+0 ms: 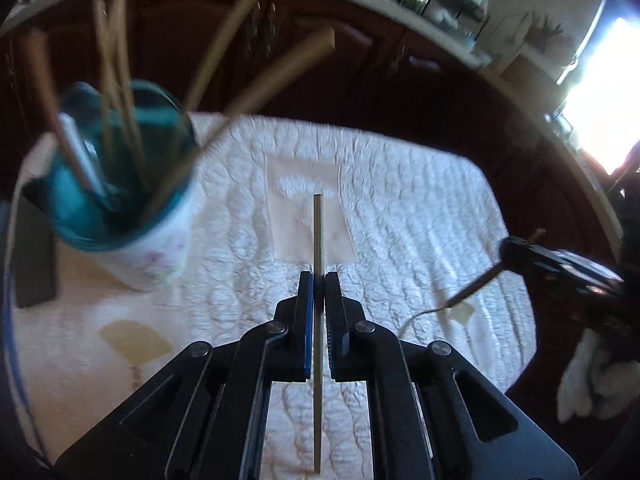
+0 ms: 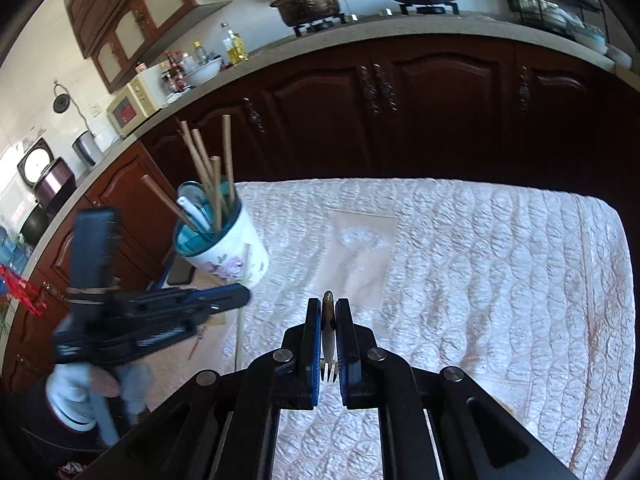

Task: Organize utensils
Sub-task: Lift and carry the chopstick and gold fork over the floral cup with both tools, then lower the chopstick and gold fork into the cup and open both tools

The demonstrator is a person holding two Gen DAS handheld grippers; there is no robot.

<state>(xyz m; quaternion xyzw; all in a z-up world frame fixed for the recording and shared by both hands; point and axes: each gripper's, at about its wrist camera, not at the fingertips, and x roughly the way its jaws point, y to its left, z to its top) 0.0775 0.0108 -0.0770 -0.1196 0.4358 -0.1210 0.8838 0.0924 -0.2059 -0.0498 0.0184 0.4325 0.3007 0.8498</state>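
Note:
My left gripper [image 1: 319,276] is shut on a thin pale chopstick [image 1: 318,232] that runs straight out past its fingertips. To its left, blurred, stands a white flowered cup [image 1: 152,248] with a teal inside, holding several chopsticks and a white utensil. My right gripper [image 2: 329,302] is shut on a small fork [image 2: 329,332], its brown handle end poking out front and its tines toward the camera. The cup [image 2: 232,252] stands at left in the right wrist view, with the left gripper [image 2: 240,295] just below it. At right in the left wrist view, the right gripper [image 1: 508,248] carries the fork [image 1: 472,290].
A white quilted cloth [image 2: 480,260] covers the table. A dark phone [image 1: 34,256] lies left of the cup. Dark wood cabinets [image 2: 400,112] and a counter with a stove, pots and microwave stand behind. A person's gloved hand [image 2: 72,396] holds the left gripper.

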